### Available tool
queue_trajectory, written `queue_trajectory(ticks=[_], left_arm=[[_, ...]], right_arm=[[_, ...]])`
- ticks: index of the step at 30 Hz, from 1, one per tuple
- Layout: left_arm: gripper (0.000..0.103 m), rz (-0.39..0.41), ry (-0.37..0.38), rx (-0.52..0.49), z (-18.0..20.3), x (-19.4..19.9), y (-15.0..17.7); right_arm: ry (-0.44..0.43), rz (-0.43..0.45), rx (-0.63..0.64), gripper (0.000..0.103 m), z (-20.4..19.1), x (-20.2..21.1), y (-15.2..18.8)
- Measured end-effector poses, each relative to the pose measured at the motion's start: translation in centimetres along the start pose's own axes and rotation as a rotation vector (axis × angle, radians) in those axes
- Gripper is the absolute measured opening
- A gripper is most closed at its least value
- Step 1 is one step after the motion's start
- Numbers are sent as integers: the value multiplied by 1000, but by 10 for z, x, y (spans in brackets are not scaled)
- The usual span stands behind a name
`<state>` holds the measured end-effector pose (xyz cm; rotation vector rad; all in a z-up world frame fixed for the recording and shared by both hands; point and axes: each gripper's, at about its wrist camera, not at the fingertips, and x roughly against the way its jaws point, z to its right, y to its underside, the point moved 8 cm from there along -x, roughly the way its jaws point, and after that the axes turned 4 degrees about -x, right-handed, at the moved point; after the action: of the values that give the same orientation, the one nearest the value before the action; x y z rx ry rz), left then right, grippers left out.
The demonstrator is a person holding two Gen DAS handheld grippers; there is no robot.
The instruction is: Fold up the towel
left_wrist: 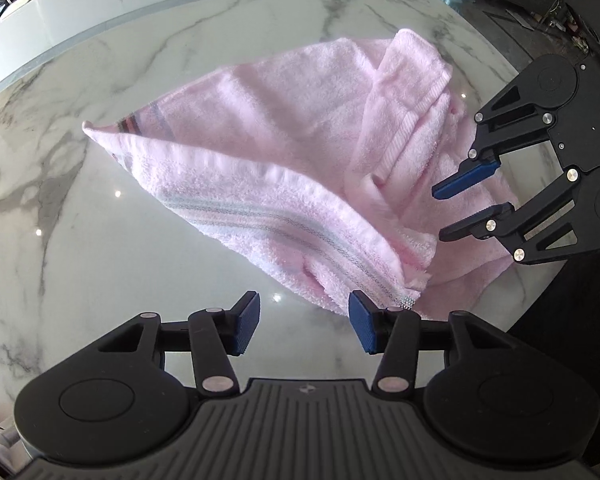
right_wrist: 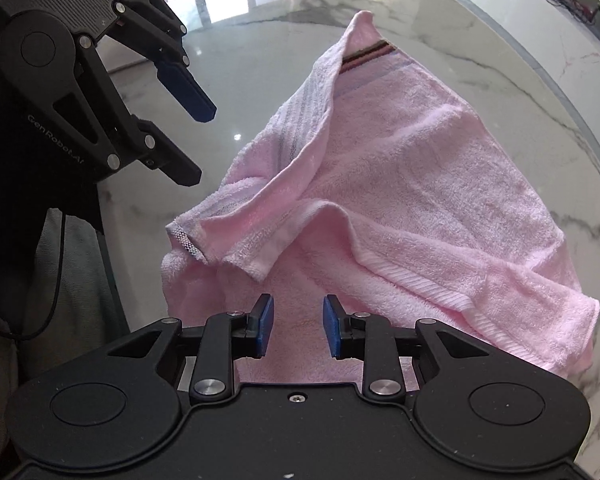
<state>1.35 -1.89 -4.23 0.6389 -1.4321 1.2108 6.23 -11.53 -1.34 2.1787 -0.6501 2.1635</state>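
My left tongs (left_wrist: pixel 304 325) and right tongs (right_wrist: pixel 297 330) are matte black linkages with silver rivets, round hubs and ribbed blue pads (left_wrist: pixel 247 323). At the upper left of the right view, one arm reads "GenRobotAI"; a thin black cable trails below.

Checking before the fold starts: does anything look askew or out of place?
Yes: the pink terry towel lies crumpled on the white marble table, its striped edge flopped over itself. Both grippers, left and right, are open.
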Motion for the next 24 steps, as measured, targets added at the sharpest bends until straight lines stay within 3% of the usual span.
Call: queue_trajectory(ticks=[3, 6, 11, 17, 24], left_arm=[[42, 20, 36, 34, 0, -5, -5], [42, 38, 124, 90, 0, -5, -13], [42, 31, 129, 81, 4, -7, -26], [42, 15, 132, 86, 8, -6, -33], [44, -47, 163, 172, 3, -3, -36]], right_arm=[[-19, -1, -4, 20, 0, -9, -1], [-65, 31, -12, 20, -3, -8, -5], [-131, 64, 23, 20, -19, 0, -12], [-148, 59, 49, 20, -30, 2, -14], [-145, 78, 46, 20, -32, 9, -14]])
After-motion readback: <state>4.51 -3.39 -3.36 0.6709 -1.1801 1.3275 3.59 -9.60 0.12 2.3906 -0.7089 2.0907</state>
